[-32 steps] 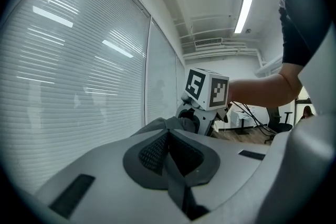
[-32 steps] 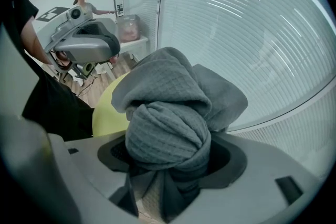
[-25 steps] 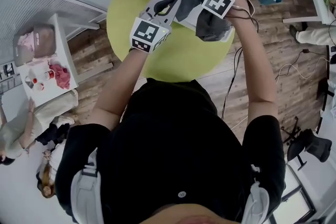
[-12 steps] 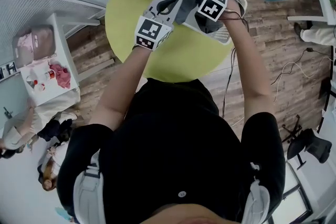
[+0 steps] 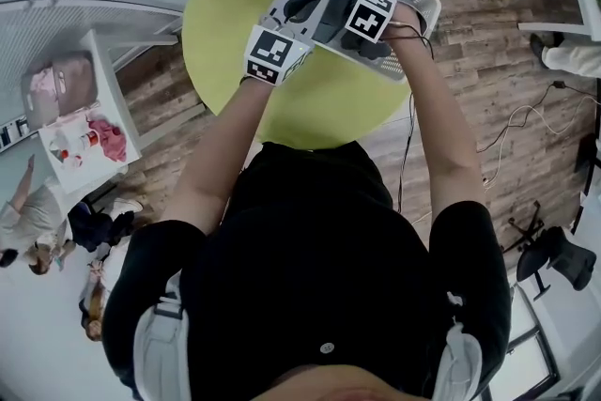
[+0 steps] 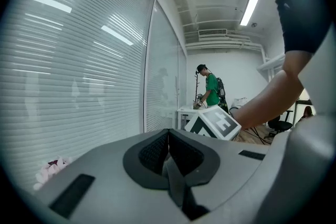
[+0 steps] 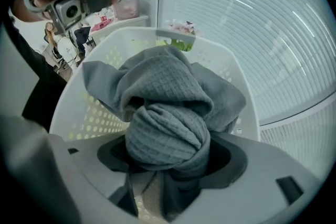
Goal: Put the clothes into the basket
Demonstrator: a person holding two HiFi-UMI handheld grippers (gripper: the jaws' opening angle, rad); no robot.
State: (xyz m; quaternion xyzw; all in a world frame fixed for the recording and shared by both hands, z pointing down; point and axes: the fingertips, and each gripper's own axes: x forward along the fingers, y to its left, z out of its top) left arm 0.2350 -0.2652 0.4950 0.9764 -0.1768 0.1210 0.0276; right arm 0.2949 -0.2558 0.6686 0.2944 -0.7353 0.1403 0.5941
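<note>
The right tongs [image 7: 167, 165] stand wide yet clamped on a thick knot of the grey cloth [image 7: 163, 86], pointing steeply down. The white basket [image 7: 220, 60] lies straight beneath them, so the bundle hangs along their own line into its open mouth, much of it already within the walls. The left tongs [image 6: 168, 147] are closed, pads together on what looks like a thin fold of the same cloth. They are held nearly level just beside the right tongs, at the basket's rim. The right hand is the one over the basket's middle, so I judge the release turns on it. The cloth is a soft waffle weave, bunched in heavy folds. The basket is stiff plastic pierced with round holes, standing on the round yellow-green counter [image 5: 310, 108].
</note>
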